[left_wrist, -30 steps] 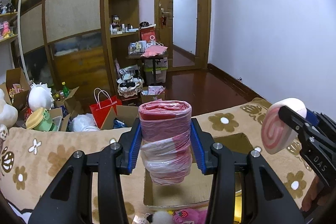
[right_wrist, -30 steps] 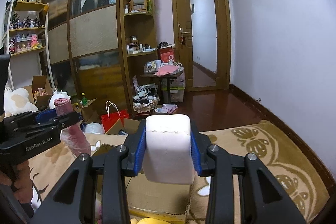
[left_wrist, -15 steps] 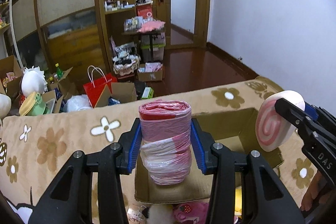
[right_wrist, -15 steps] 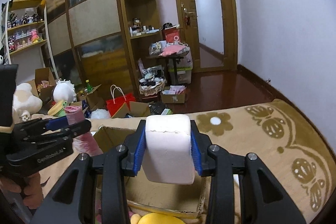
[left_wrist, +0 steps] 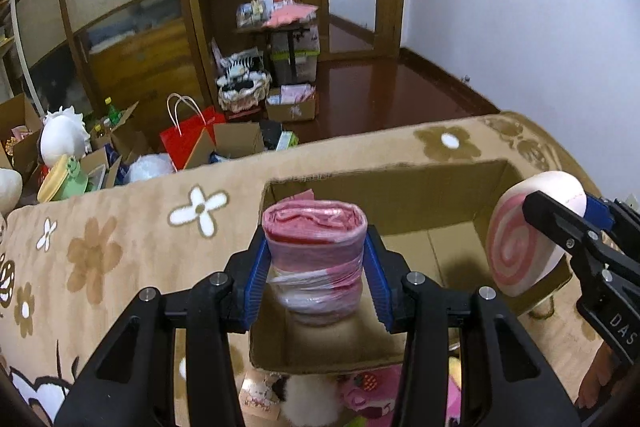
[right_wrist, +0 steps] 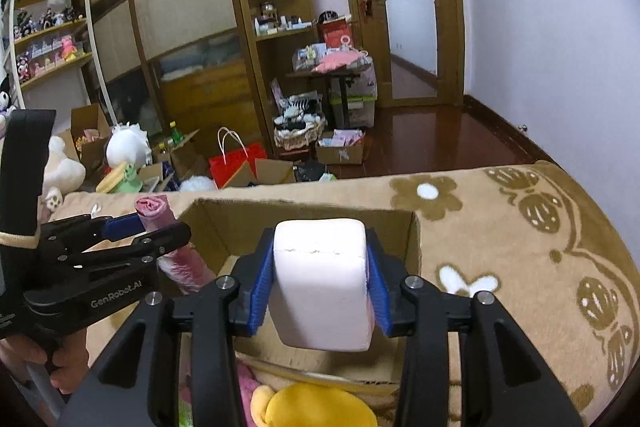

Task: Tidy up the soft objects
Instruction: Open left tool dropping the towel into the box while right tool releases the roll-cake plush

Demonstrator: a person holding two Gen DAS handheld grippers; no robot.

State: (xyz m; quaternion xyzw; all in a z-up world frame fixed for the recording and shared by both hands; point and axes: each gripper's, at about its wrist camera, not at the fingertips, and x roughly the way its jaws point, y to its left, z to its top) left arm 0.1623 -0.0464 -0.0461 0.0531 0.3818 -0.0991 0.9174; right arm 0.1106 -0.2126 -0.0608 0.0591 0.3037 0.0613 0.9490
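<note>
- Left hand-held gripper (left_wrist: 316, 269): clamping a pink roll of plastic bags (left_wrist: 315, 259) between its blue pads, holding it upright over the open cardboard box (left_wrist: 400, 187); roll not yet released.
- Right hand-held gripper (right_wrist: 320, 283): jaws are opening around a soft white block with a pink spiral end face (right_wrist: 320, 283); the block is sitting between the pads, which appear to be touching its sides, above the box's right half.
- Cardboard box: lying open on a tan flower-patterned blanket (left_wrist: 140, 235); its floor is showing bare where visible, so I judge nothing has been packed in it so far.
- Waiting items: a yellow plush (right_wrist: 316, 407) and a pink plush (left_wrist: 360, 391) are lying at 6 o'clock of the box, just outside its near wall; a white fluffy toy (left_wrist: 308, 399) is resting beside them.
- Progress, as a judgement: early stage. Two soft items are hanging over the box for drop-off; the block looks nearest to release, the roll next, and the plush pile is waiting to be collected.
- Background: shelves, cartons and a red paper bag (left_wrist: 188, 139) are sitting at 11 o'clock, well apart from the work.
</note>
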